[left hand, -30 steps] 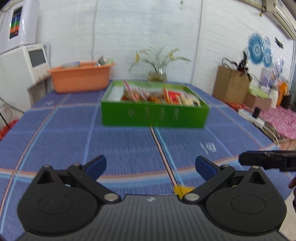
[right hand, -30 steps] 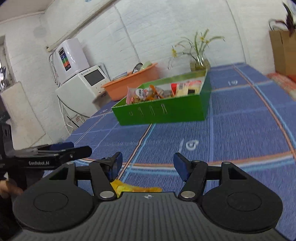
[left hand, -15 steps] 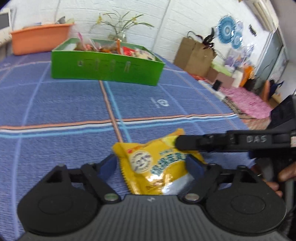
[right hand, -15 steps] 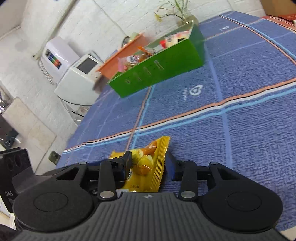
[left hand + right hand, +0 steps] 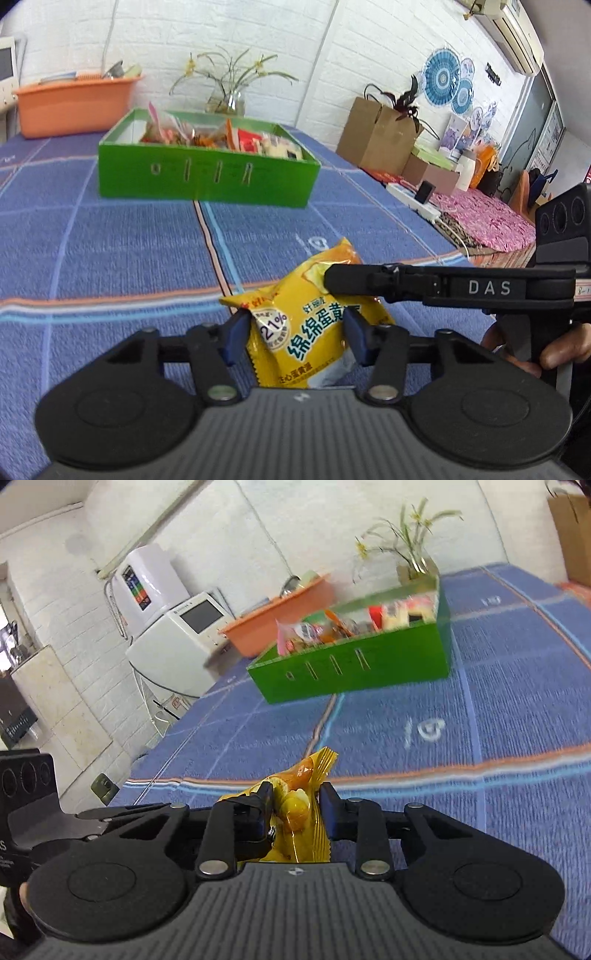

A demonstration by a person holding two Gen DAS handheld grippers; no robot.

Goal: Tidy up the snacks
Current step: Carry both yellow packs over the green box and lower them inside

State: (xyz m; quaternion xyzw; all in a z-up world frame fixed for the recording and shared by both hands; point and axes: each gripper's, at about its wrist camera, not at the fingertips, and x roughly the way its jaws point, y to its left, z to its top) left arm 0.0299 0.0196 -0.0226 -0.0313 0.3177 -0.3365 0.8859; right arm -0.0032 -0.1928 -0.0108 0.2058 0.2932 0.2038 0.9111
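L gripper (image 5: 295, 334): jaws have just been closing, blue pads now pressed on both sides of the yellow snack pack (image 5: 306, 328), pinching it across the middle. R gripper (image 5: 295, 812): jaws also just closed in, now clamped tight on the same pack (image 5: 295, 808), which is crumpled between the pads. In the L view the R gripper's black finger (image 5: 406, 284) comes in from the right & lies across the pack's far end. Pack sits at the near part of the blue striped cloth (image 5: 129, 243), between both grippers; can't tell if it's lifted off the cloth.

Further back, centre: green box (image 5: 207, 177) w/ assorted snacks inside, well apart from the pack. Behind it, an orange tub (image 5: 74, 103) to the left & a glass vase w/ a plant (image 5: 229, 99) by the white brick wall. A hand (image 5: 554, 350) grips the R gripper's handle at the right edge of the L view.
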